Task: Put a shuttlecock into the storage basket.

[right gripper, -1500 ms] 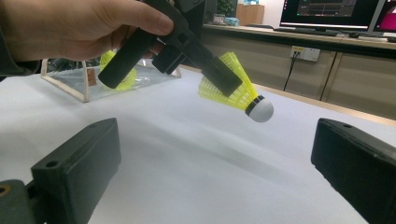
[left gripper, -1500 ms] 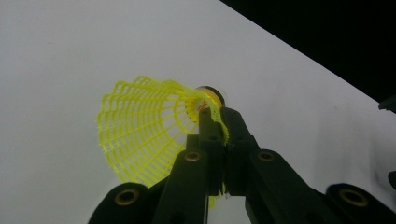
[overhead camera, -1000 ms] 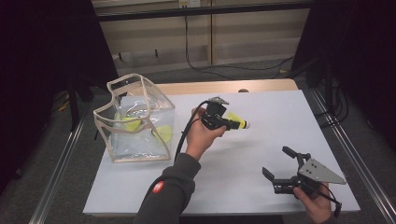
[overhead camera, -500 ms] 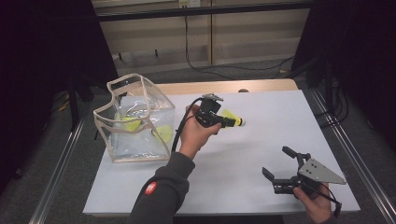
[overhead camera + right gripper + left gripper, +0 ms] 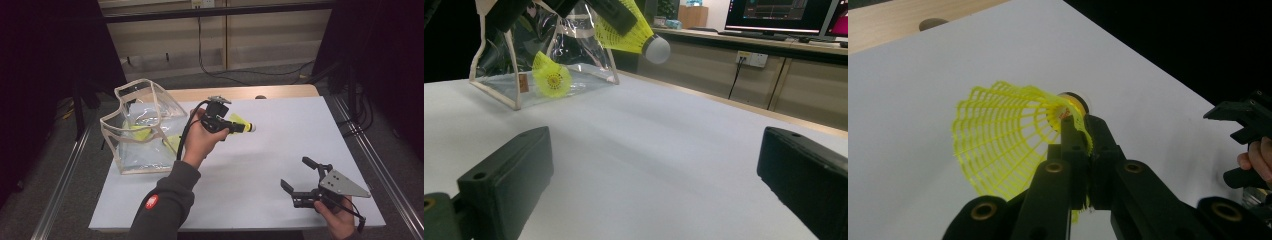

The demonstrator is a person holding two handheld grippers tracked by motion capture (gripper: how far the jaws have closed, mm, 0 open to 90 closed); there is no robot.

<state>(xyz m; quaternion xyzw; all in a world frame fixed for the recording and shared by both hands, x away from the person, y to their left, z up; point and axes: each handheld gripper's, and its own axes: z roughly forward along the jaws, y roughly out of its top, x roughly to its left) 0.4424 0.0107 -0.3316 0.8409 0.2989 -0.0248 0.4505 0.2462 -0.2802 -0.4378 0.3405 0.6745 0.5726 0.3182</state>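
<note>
We see the left gripper [image 5: 239, 126] raised above the table, arm bent, its jaws clamped tight and pointing right. The right gripper [image 5: 299, 176] sits low near the table's front edge, jaws spread wide, pointing left.

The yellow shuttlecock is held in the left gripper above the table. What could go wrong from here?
1. The left gripper is shut on the shuttlecock only at the thin mesh skirt near the cork; the mesh may bend or slip out.
2. The clear bag has soft, leaning walls; its rim could catch the wide skirt on the way in.
3. The bag might tip or slide if pushed, since the right gripper is open and apart from it.
</note>
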